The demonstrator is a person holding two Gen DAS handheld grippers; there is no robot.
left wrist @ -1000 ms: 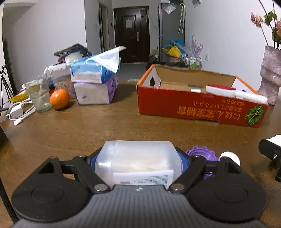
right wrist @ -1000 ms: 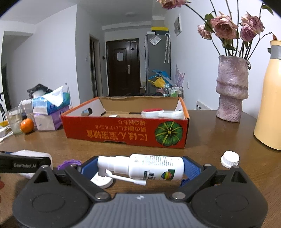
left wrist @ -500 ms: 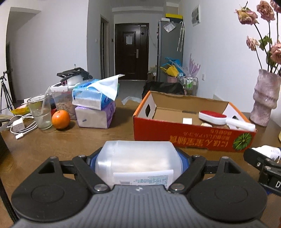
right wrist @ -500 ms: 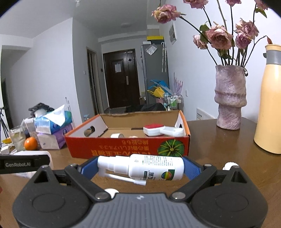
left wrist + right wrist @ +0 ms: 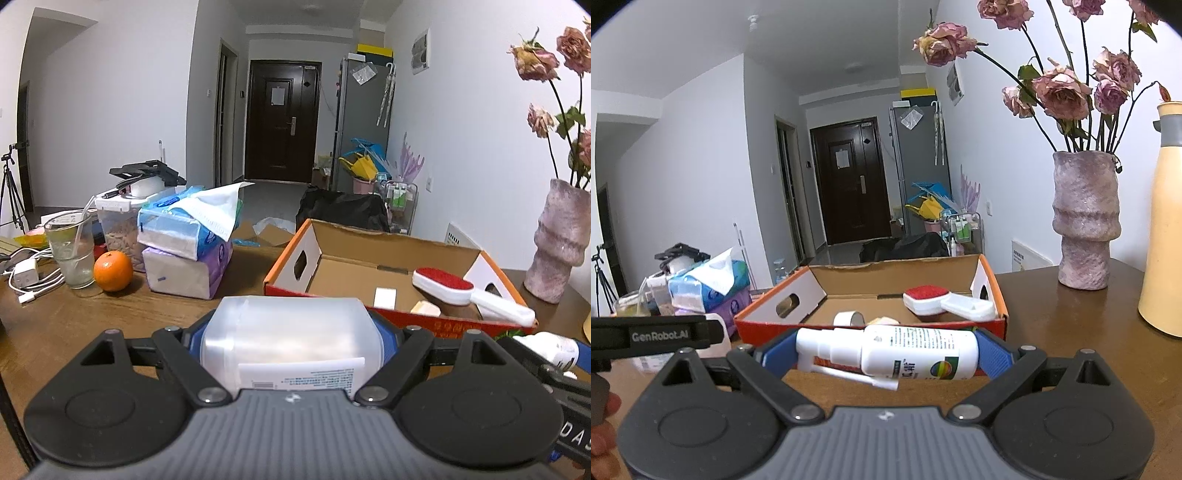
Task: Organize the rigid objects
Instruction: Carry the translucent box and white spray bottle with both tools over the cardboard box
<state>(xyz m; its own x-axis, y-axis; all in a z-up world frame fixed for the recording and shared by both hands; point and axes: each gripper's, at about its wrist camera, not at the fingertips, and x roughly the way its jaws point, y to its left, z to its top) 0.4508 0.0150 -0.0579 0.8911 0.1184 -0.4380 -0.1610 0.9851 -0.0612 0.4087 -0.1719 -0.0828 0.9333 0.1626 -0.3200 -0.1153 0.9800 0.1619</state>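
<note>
Brown wooden surface (image 5: 110, 314) carries our orange cardboard box (image 5: 993, 295). Our left claw (image 5: 291, 332) squeezes a cloudy plastic jar (image 5: 291, 332); our right claw (image 5: 886, 350) squeezes a white spray bottle (image 5: 916, 352). Both look light, hard and slippery, so we grip their middles.

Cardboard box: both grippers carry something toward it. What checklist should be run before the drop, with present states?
1. Left gripper clamped on the translucent jar: ok.
2. Right gripper clamped on the spray bottle: ok.
3. Cardboard box open on top: ok.
4. Free floor inside beside the red brush and tape roll: ok.
5. Grippers above the box opening: not ok, both short of the front wall.
6. Jar lid tight: cannot tell.
</note>
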